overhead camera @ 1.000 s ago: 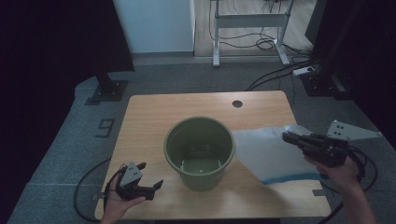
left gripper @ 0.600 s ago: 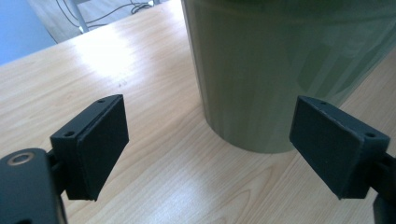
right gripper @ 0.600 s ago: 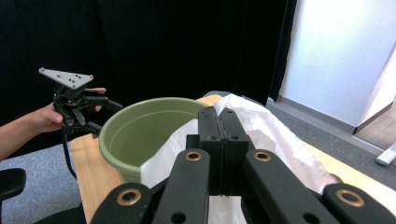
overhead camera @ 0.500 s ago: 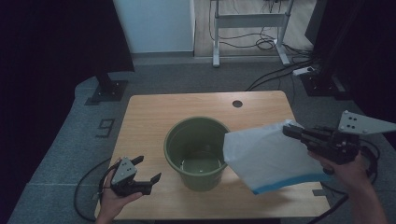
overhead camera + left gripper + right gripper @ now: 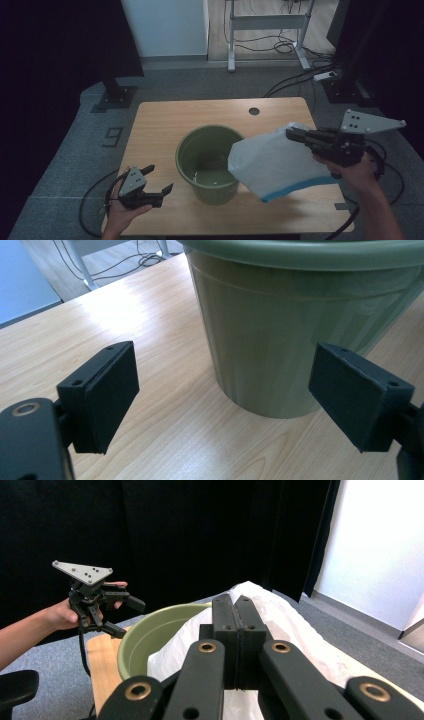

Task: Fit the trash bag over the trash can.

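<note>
Right gripper, jaws pinching a white plastic bag at three o'clock of the round green plastic bucket; left gripper spread, empty. Risk: the thin bag may slip free or snag the rim.

a light wooden table with a round cable hole stands on grey carpet, black curtains hanging at either side. behind it a pale blue-white wall panel meets a strip of wood floor (strewn with loose black cables), where a metal desk frame stands. a white power strip lies on the carpet at the right, and the room is dim.
</note>
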Available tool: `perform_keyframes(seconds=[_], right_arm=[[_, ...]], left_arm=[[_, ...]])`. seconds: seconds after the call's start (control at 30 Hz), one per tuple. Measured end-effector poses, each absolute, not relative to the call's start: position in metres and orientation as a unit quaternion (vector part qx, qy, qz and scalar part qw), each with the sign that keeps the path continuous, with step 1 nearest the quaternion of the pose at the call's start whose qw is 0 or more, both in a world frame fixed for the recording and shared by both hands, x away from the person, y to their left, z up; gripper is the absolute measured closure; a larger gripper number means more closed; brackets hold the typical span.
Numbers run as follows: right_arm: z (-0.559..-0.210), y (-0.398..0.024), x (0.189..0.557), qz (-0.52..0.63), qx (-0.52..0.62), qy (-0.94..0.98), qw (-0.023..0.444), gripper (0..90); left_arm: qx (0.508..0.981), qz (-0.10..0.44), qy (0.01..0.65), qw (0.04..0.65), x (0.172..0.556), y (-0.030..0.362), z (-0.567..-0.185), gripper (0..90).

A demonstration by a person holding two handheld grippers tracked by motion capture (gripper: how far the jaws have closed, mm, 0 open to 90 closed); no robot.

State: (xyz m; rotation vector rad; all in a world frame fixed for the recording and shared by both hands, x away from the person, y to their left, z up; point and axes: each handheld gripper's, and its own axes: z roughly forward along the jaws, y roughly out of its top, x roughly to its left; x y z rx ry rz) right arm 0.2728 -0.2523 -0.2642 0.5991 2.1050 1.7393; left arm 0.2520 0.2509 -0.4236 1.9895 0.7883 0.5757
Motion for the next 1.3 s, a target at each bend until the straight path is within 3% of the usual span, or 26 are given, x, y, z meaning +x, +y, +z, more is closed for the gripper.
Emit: perform_keyframes(seconds=[0.63, 1.3], right_arm=[[-0.231, -0.2, 0.284, 0.612, 0.174, 0.753, 0.168, 89.1], [-0.25, -0.195, 0.293, 0.618, 0.186, 0.749, 0.152, 89.1]], left_arm=[[0.794, 0.231, 0.319, 0.463, 0.249, 0.259, -0.426, 13.6], [0.795, 0.242, 0.289, 0.475, 0.239, 0.249, -0.405, 17.5]])
